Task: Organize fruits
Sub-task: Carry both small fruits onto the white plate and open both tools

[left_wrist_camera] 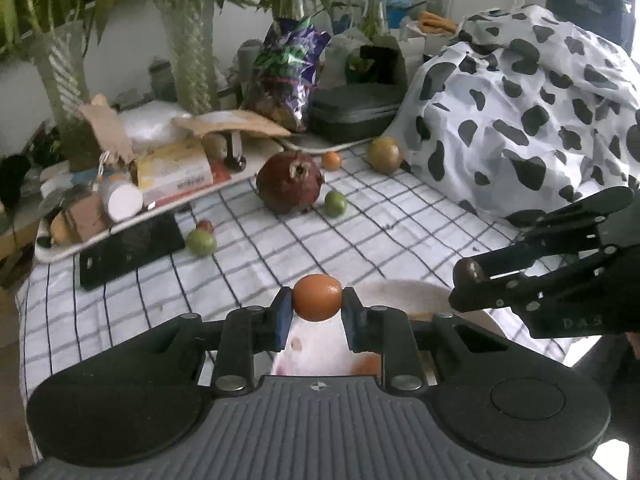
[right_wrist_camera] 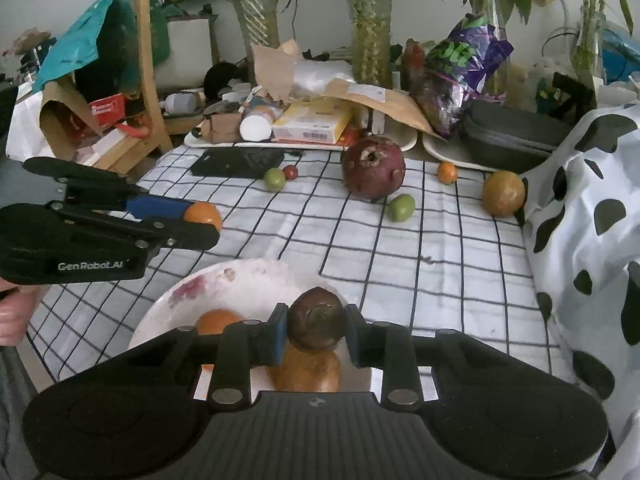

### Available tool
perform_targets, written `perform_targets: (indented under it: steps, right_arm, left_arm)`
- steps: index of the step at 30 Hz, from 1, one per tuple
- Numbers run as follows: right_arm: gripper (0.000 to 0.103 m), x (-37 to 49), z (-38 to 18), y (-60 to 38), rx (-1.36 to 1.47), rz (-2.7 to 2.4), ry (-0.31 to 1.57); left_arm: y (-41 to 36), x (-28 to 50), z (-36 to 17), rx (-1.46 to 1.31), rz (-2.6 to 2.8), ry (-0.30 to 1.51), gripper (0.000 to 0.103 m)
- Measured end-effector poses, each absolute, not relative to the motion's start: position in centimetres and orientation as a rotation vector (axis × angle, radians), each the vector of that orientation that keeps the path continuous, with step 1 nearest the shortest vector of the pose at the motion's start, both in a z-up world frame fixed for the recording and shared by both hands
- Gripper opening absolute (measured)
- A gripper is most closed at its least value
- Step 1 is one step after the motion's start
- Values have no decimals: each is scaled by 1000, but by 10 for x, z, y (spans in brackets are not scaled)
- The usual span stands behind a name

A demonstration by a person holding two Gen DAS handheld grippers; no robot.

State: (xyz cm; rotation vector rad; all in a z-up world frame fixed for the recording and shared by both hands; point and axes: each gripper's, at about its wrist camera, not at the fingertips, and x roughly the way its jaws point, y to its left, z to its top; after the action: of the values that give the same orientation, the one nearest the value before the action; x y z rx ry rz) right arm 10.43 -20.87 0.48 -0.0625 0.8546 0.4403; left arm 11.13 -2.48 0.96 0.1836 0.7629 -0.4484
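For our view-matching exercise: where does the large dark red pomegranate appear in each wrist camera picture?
Left wrist view: pomegranate, upper centre, on the checked cloth.
Right wrist view: pomegranate, upper centre, slightly right.
Shared landmark: the small green fruit just right of it.

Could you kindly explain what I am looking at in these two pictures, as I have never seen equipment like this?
There is no robot here: a person holds hand-operated tongs in each hand, each with a wide-angle camera looking along its two fingers. One picture comes from the left tongs, the other from the right tongs; each also shows the other pair from the side.

The left tongs grip a small orange fruit. The right tongs grip a dark brown fruit above a white flowered plate that already holds orange fruits.

On the checked tablecloth lie a pomegranate, two green fruits, a small red one, a small orange one and a yellowish round one. Behind is clutter and plants.
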Motion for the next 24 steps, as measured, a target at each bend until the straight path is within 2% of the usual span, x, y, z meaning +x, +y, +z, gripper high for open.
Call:
perform_targets:
  steps: [11, 24]
  right_arm:
    - [31, 70, 0, -194, -104, 482, 881]
    - [31, 52, -25, -169, -220, 510, 986]
  left_arm:
    - [-6, 66, -9, 64, -464, 820, 25]
    - [-8, 53, -30, 88, -511, 890, 26]
